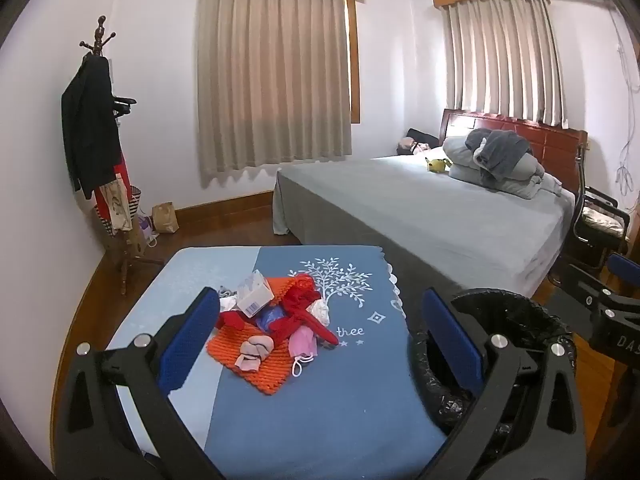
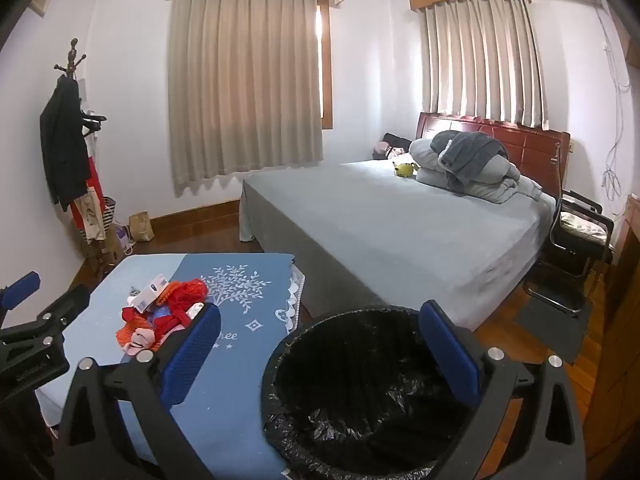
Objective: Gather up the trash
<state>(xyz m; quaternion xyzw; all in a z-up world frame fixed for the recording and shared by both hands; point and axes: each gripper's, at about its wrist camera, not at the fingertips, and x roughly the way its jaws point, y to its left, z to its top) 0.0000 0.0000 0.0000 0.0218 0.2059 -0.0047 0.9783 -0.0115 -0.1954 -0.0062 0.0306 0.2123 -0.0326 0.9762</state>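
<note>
Two grippers, both empty, and nothing of the task done yet as far as we can judge: the trash pile (image 1: 276, 324) sits in a heap on the blue-covered worktop (image 1: 320, 400), and the black-lined bin (image 2: 360, 384) stands just beside the worktop's right edge, between it and the bed (image 2: 400, 232). The pile rests on an orange knitted mat (image 1: 256, 364); we note a small white carton (image 1: 256, 294) on top at the far left, red netting or fabric (image 1: 304, 308) across the middle, a pink face mask (image 1: 304, 342) with its white ear loop trailing at the near right, and a pale crumpled wad (image 1: 254, 354) at the near side. We judge all of it light and mostly soft: the netting and mask will drape and may snag on each other, so one lift could drag neighbours along. The carton is the only stiff piece and should take a pinch across its narrow faces; the mask is best taken at its bunched body, not the loop. The left gripper (image 1: 320, 344) hovers above the worktop with jaws spread wide, the pile framed between them, touching nothing. The right gripper (image 2: 320, 356) hangs over the bin mouth, jaws equally wide, holding nothing. We cannot tell whether the bin liner holds anything; its inside reads dark.
</note>
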